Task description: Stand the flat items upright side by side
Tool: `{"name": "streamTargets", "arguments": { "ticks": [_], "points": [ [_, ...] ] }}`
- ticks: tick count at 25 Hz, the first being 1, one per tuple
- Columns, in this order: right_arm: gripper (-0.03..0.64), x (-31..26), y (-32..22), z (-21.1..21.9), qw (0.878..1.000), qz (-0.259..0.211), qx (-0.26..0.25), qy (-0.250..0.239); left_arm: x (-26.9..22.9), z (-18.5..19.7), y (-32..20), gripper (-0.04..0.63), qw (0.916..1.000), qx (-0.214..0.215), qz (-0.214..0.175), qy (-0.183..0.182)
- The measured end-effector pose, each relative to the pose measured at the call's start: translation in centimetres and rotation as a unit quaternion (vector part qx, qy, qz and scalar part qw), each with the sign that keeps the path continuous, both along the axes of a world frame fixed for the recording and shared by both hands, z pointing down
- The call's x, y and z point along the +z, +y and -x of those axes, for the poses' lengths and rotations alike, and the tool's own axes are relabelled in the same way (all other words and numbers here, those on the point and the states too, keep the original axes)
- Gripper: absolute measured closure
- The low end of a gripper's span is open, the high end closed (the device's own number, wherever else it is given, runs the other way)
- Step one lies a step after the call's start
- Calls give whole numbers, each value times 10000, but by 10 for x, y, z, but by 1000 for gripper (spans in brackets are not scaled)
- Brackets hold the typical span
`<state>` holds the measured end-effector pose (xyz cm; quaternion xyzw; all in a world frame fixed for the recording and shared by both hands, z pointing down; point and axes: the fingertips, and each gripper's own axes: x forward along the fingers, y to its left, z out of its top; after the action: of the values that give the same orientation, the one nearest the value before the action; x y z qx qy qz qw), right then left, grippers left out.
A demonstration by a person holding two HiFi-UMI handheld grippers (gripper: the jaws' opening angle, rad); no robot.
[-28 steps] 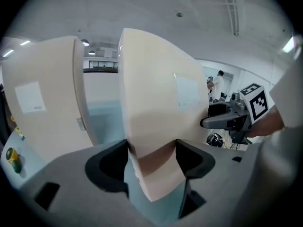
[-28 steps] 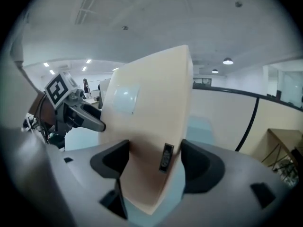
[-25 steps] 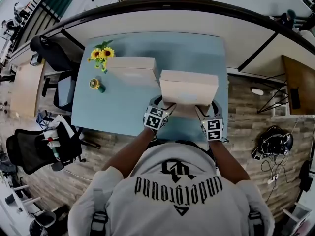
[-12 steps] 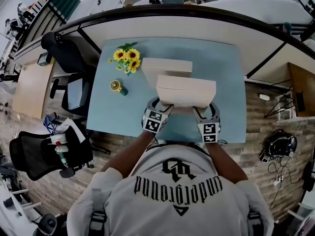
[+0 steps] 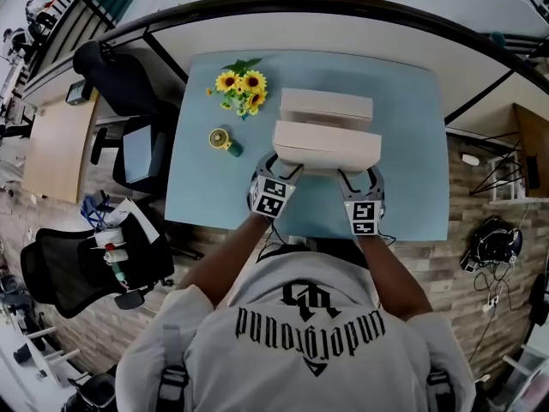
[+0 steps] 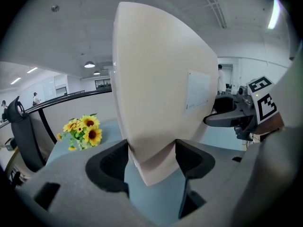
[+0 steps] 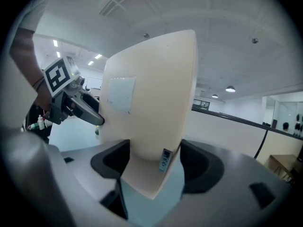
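Left tool, right tool both clamp near box; second box behind.

We see two flat beige boxes, the rear box standing upright on the blue surface, the front box held upright and parallel just before it.

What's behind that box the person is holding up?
A second beige box stands on the blue table, just behind the held box, which covers its lower front.
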<state>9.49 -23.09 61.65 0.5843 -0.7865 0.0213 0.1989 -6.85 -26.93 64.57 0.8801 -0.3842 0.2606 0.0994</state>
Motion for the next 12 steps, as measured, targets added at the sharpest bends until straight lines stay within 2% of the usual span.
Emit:
{"name": "streamTargets", "arguments": {
  "ticks": [12],
  "points": [
    [290,40,-45,-5,9995,266,-35,170,37,-1,-38,278,9996,-147,46,-232]
  ]
}}
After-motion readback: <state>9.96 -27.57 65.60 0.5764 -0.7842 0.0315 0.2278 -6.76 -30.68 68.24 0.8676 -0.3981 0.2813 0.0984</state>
